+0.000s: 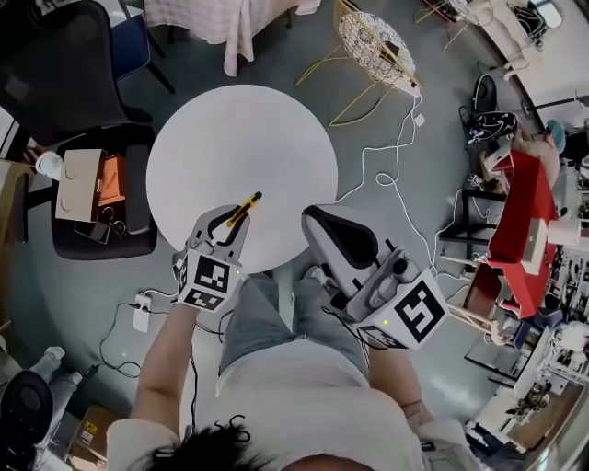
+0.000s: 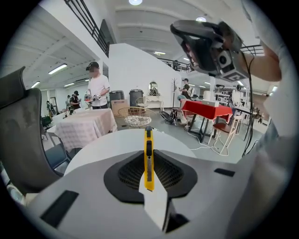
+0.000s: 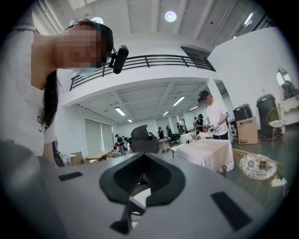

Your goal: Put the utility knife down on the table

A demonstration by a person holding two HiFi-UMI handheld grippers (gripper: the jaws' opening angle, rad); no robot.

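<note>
A yellow utility knife (image 1: 245, 209) with a black tip sticks out forward from my left gripper (image 1: 229, 226), which is shut on its rear end. In the left gripper view the knife (image 2: 148, 158) lies lengthwise between the closed jaws of the left gripper (image 2: 149, 179) and points out over the round white table (image 2: 117, 147). In the head view the knife hangs over the near part of that table (image 1: 239, 147); I cannot tell whether it touches. My right gripper (image 1: 317, 221) is shut and empty at the table's near right edge. In its own view the right gripper (image 3: 143, 173) points away from the table, into the room.
A black office chair (image 1: 87, 138) carrying a cardboard box (image 1: 78, 184) stands left of the table. Beyond it are a wire basket on a gold frame (image 1: 373, 41) and a cloth-covered table (image 1: 216, 18). A red table (image 1: 525, 212) stands at right. Cables and a power strip (image 1: 141, 313) lie on the floor.
</note>
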